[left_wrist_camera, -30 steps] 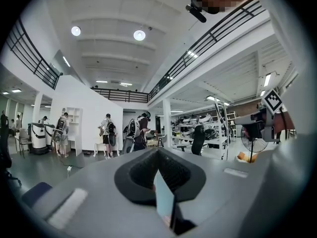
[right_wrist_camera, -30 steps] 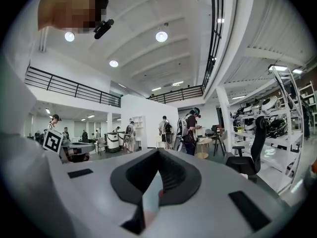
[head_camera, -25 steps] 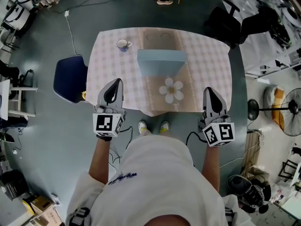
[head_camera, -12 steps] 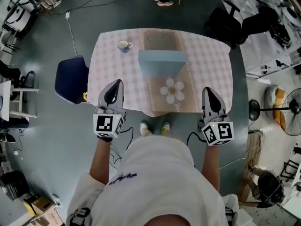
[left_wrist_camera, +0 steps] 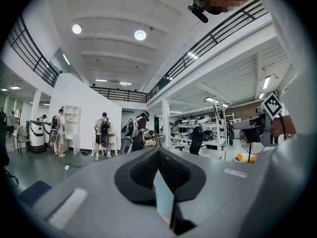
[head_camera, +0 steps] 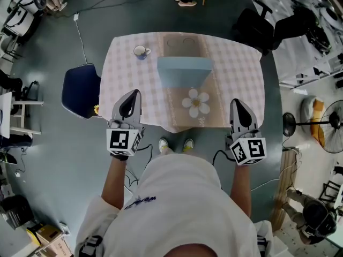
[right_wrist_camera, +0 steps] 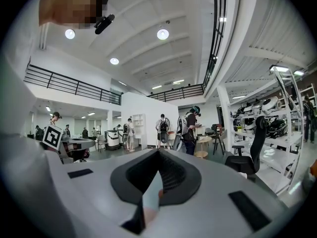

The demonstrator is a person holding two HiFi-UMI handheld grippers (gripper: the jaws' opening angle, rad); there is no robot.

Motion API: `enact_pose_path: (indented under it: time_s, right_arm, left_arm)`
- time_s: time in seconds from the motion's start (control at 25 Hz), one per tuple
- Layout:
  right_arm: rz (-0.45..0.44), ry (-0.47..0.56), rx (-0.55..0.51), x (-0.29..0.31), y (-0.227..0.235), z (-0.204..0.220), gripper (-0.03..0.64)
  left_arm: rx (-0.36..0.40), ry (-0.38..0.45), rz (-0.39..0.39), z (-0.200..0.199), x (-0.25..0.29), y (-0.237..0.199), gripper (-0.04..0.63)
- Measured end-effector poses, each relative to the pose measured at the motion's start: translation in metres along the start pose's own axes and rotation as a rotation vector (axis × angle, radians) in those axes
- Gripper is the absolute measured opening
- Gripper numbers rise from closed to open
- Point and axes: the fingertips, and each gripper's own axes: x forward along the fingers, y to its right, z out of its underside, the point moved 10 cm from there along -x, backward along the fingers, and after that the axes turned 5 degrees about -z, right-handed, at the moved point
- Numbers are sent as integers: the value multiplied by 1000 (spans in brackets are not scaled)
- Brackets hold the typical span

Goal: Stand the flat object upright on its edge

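I'm looking down on the scene now. Far left, a dark blue chair [head_camera: 79, 89] is sitting just beside the desk [head_camera: 238, 74], which is wearing a pink checked cloth. I'm holding the left tool [head_camera: 134, 93] at the desk's near left corner, jaws pressed together and gripping nothing; its own view is pointing out into the hall. A small cup [head_camera: 141, 51] is standing toward the far left of the cloth. The light blue flat object [head_camera: 184, 70] is sitting mid-desk on a brown runner [head_camera: 179, 103], well apart from both tools; I cannot tell whether it is lying down or up on edge. A daisy-shaped mat [head_camera: 195, 102] is lying just in front of it. The right tool [head_camera: 236, 103] is hovering at the near right corner, also closed and empty.
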Motion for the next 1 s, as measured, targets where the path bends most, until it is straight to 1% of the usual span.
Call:
enact_pose_path:
  time_s: [0.6,1.0]
  right_arm:
    - [14,1,8,-2,9,-2,2]
    - [18,-26,-5,-3,14,4,2]
  left_arm:
    - [-5,0,21,1,10,6,2]
    - [-8,-10,26,4,15,8,2]
